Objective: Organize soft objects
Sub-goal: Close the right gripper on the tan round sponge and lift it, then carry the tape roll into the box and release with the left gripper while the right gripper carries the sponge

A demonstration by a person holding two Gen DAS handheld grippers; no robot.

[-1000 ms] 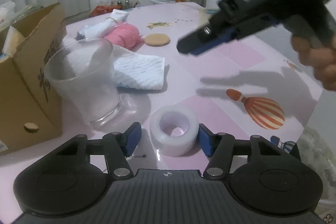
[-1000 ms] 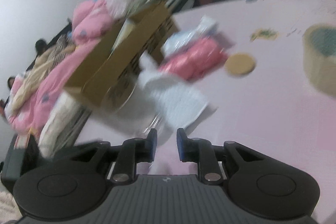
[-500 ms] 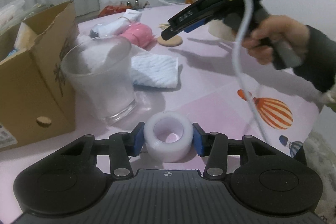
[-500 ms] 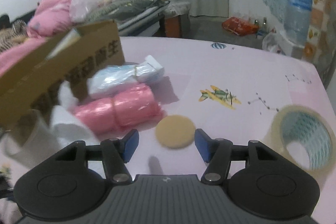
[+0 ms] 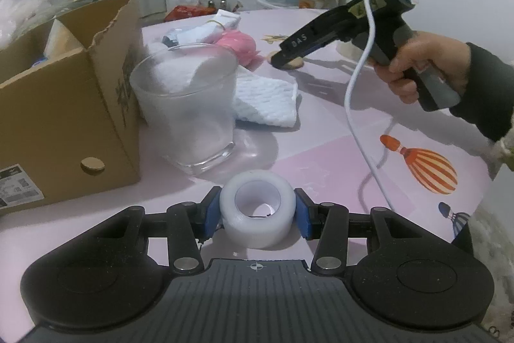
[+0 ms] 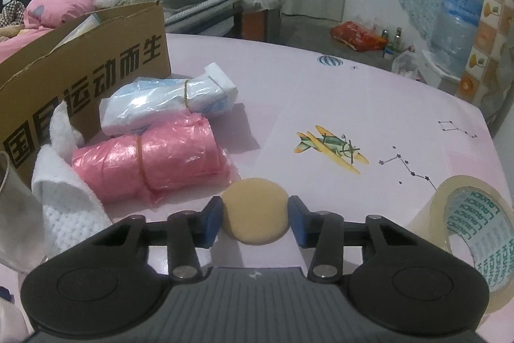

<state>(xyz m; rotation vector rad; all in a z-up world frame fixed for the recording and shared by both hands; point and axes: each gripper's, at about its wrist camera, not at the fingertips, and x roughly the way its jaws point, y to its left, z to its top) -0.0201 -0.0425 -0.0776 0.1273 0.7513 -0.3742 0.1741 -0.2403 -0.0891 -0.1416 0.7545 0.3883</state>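
Observation:
In the left wrist view my left gripper (image 5: 257, 216) is shut on a white tape roll (image 5: 257, 208) just above the pink table. In the right wrist view my right gripper (image 6: 255, 221) is open around a tan round puff (image 6: 255, 211) lying flat on the table; its blue pads stand at both sides, just short of the puff's edges. The right gripper also shows in the left wrist view (image 5: 279, 61), low over the table. A pink plastic roll (image 6: 147, 163), a white-blue packet (image 6: 160, 105) and a white cloth (image 5: 266, 102) lie close by.
An open cardboard box (image 5: 64, 105) stands at the left, with a glass (image 5: 189, 108) stuffed with white cloth beside it. A clear packing tape roll (image 6: 472, 233) lies at the right. The table edge (image 5: 482, 182) is near on the right. A white cable (image 5: 359, 105) hangs from the right gripper.
My left gripper closed onto the white tape roll. My right gripper swung across the table, opened and came down around the tan puff.

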